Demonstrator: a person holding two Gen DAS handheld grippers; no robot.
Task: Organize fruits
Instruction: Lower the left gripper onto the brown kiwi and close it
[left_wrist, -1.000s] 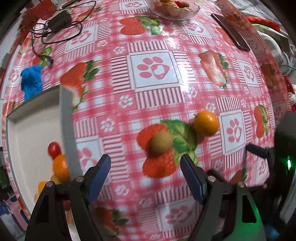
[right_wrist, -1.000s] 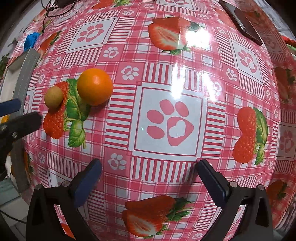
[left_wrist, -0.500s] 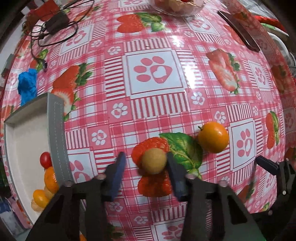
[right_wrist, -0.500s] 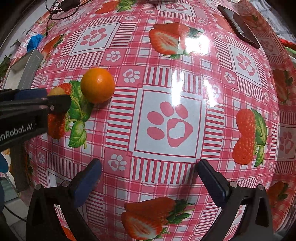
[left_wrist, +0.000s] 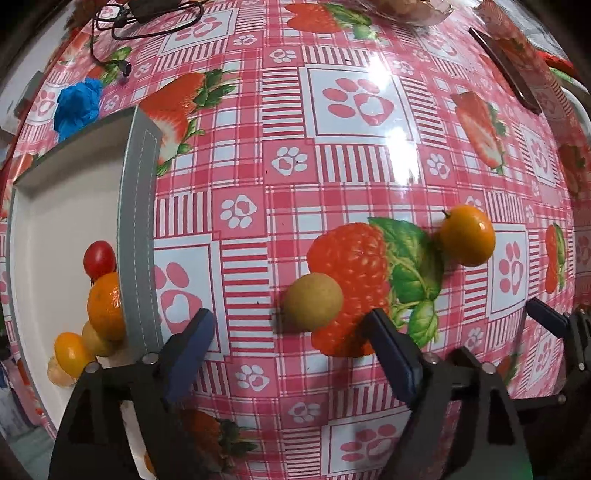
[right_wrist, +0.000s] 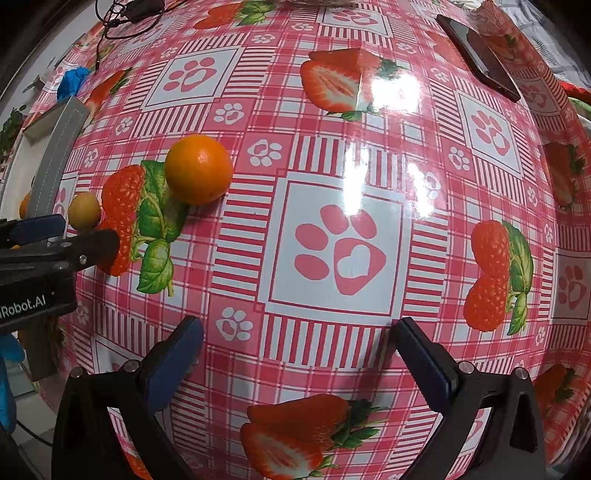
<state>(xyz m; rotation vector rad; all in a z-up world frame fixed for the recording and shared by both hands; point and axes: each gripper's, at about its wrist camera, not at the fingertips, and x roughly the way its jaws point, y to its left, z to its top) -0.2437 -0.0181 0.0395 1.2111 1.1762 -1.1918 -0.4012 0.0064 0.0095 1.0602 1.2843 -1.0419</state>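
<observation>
Fruit (left_wrist: 313, 301) at lower centre appeared small, round, light, prone to rolling; best pinched across its middle; left gripper (left_wrist: 293, 332) and right gripper (right_wrist: 297, 347) stood apart, empty.

A red-and-white checked cloth (left_wrist: 332, 177) with strawberry and paw prints covers the desk. A crumpled blue object (left_wrist: 77, 104) lies near its far left edge, a black cable (left_wrist: 147, 18) coils beyond it, and a dark phone (right_wrist: 478, 57) lies at the far right.
</observation>
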